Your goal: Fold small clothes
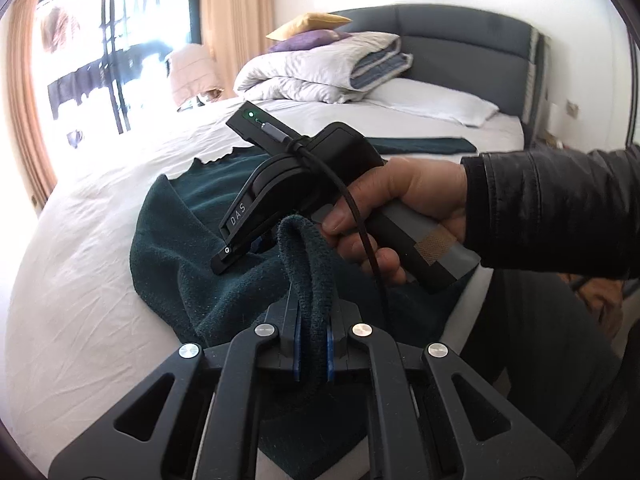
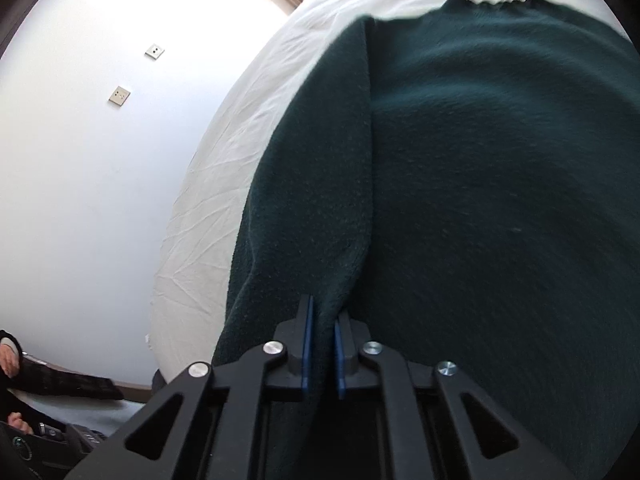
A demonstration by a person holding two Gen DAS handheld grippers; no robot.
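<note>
Left gripper, seen in its own wrist view, has its blue-padded jaws clamped on a thick rolled edge of the dark green garment. That edge rises out of the jaws in a loop, and the rest of the cloth trails down onto the white bed sheet, where it lies in a loose, rumpled heap near the mattress edge. Just beyond the loop, the person's right hand holds the other tool, whose black fingers dip toward the same cloth. A scalloped hem shows at the far side of the garment. A flatter dark green piece lies farther up the bed toward the pillow and the folded duvet; whether it is a finished fold or part of the same garment, I cannot tell.

From the right wrist view, the right gripper is also closed on the dark green garment, pinching a ridge of cloth between its blue pads. The fabric spreads away from the jaws across the sheet, with a long crease running up toward the scalloped hem.

Judging by this, the fold is at an early or middle stage: both edges are gripped and lifted, but no neat layered shape is visible yet. Carrying the held edges over, laying them flat and smoothing appear to be left.
</note>
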